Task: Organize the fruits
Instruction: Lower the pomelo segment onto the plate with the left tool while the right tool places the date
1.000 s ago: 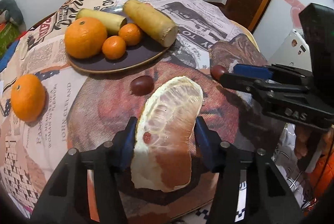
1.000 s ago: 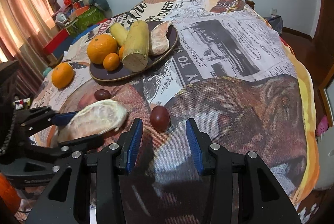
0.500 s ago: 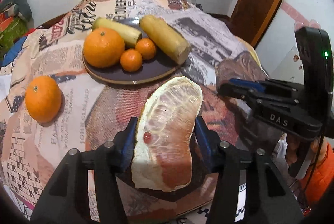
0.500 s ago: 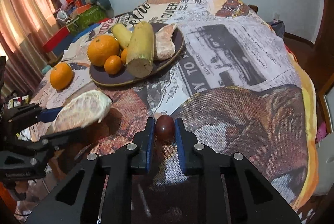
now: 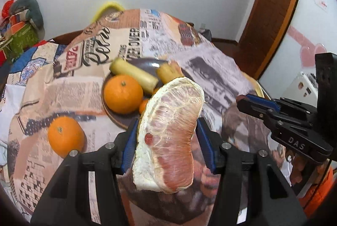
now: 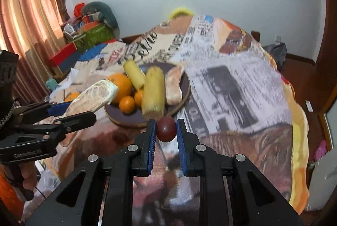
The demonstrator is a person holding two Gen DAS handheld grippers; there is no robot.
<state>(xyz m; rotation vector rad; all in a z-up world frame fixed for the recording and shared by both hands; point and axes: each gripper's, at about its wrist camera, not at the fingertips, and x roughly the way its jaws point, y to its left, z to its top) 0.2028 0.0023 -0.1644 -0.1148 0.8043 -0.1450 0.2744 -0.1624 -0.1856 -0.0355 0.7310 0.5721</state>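
— How far along is the sorting?

— The plate already has oranges, two yellow pieces and a pomelo wedge on it. The left gripper pinches another pomelo wedge near the plate; the right gripper pinches a dark plum.

— What's left?

— Both of those, plus one orange on the cloth.

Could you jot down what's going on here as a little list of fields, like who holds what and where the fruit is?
left gripper: shut on pomelo piece, held above the table
right gripper: shut on dark red fruit
plate: large orange, small oranges, corn cobs, another pomelo piece
loose orange: on the tablecloth, apart from the plate
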